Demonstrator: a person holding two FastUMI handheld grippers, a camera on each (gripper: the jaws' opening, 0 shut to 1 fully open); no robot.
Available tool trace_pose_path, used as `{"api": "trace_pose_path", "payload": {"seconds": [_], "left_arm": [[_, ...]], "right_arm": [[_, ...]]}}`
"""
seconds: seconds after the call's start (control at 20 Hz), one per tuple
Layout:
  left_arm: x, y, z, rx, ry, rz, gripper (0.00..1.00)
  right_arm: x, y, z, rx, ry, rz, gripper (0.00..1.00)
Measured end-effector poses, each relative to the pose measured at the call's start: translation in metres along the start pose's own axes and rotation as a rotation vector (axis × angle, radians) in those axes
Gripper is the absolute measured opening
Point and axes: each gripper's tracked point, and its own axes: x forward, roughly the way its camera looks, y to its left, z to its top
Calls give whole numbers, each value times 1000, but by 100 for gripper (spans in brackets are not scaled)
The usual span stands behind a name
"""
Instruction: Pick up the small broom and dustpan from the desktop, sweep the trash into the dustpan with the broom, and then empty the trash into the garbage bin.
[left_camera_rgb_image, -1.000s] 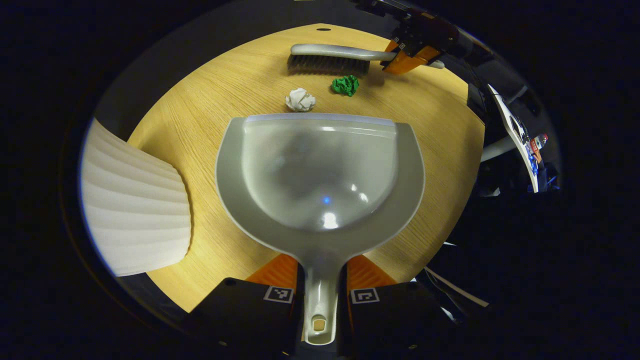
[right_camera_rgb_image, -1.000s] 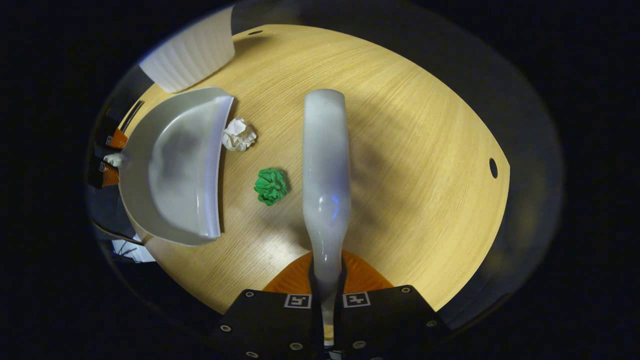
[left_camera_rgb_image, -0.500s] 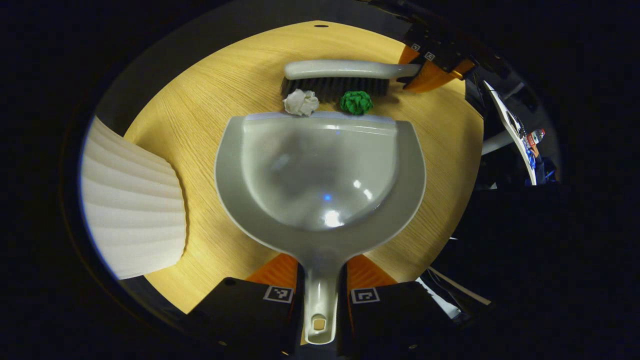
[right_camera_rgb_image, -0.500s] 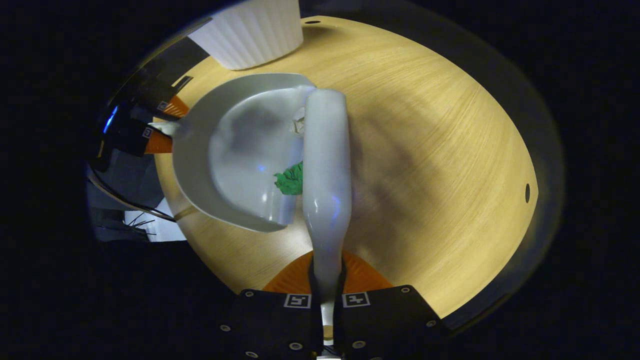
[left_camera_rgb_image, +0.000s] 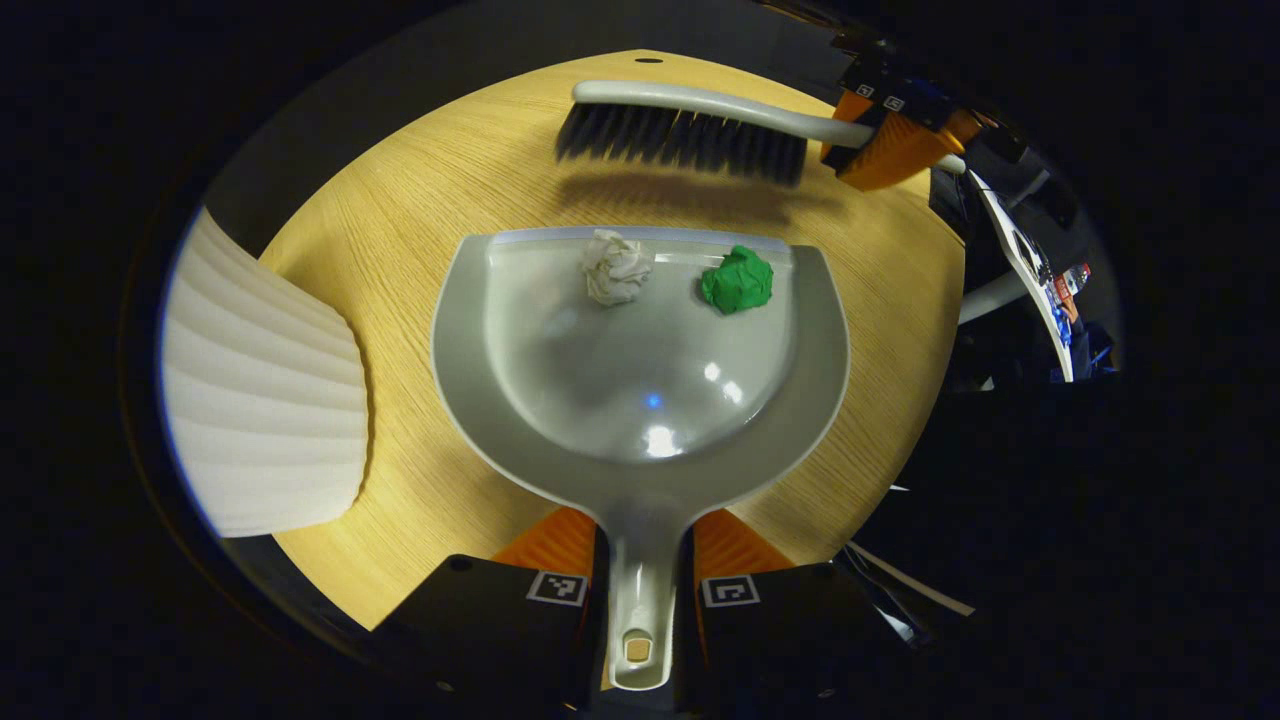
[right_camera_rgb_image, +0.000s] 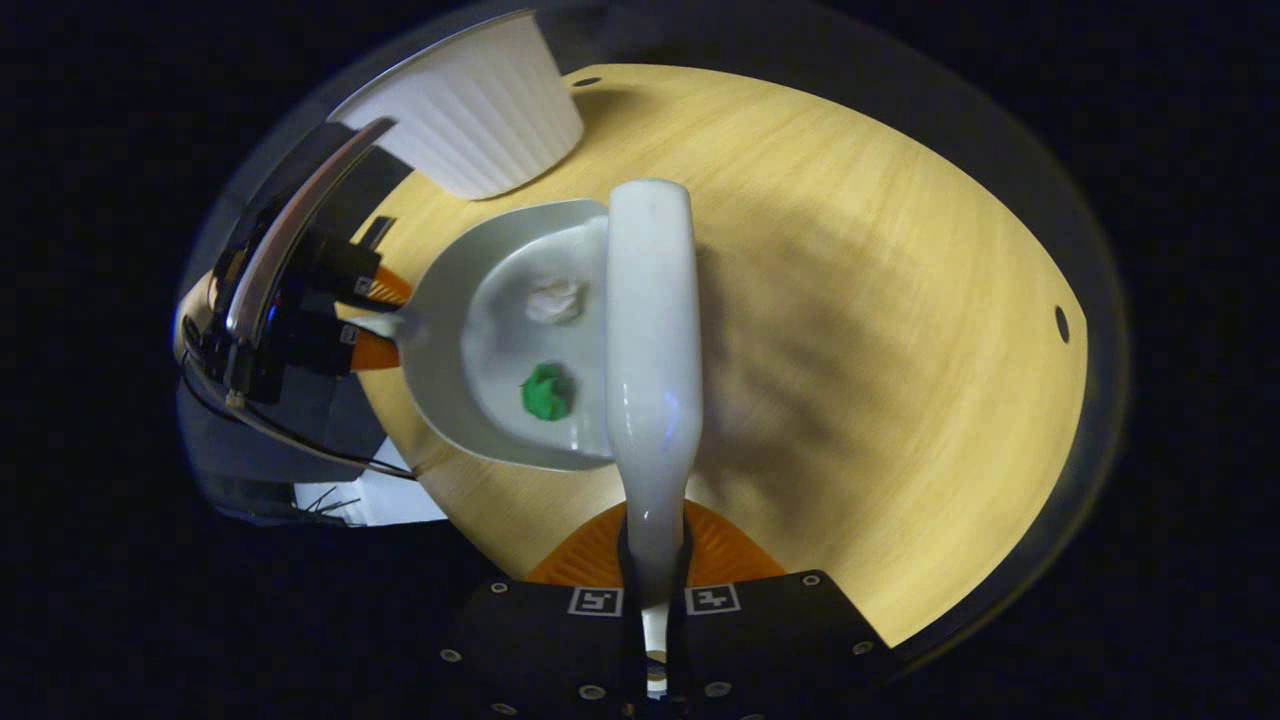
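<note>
Your left gripper (left_camera_rgb_image: 640, 560) is clamped on the dustpan (left_camera_rgb_image: 640, 400) handle, both fingers pressing its sides, with the pan lying flat on the wooden desktop (left_camera_rgb_image: 400, 230) and its mouth pointing away from you. Two pieces of trash sit inside the pan just behind its front lip: a white paper wad (left_camera_rgb_image: 616, 279) to the left and a green paper wad (left_camera_rgb_image: 738, 282) to the right, apart from each other. Your right gripper (right_camera_rgb_image: 655, 570) is closed on the broom (right_camera_rgb_image: 652, 330) handle, fingers tight on either side of it. In the left gripper view the broom (left_camera_rgb_image: 690, 130) hangs above the desktop beyond the pan's lip, bristles down and clear of the surface, its shadow on the wood between bristles and pan. The ribbed white garbage bin (left_camera_rgb_image: 265, 400) stands on the left of the pan, near its rim but not touching. In the right gripper view both wads, white (right_camera_rgb_image: 553, 298) and green (right_camera_rgb_image: 547, 391), lie in the pan (right_camera_rgb_image: 470, 370) beside the broom's back.
</note>
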Motion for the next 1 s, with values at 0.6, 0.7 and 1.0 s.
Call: {"api": "trace_pose_path", "payload": {"seconds": [0.6, 0.7, 1.0], "left_arm": [[-53, -17, 18, -60, -35, -37, 27], [-68, -25, 24, -76, -53, -76, 27], [-99, -6, 46, -143, -137, -31, 27]], "right_arm": [[14, -60, -68, 193, 47, -124, 8], [17, -60, -69, 194, 41, -118, 8], [13, -60, -64, 176, 30, -91, 8]]}}
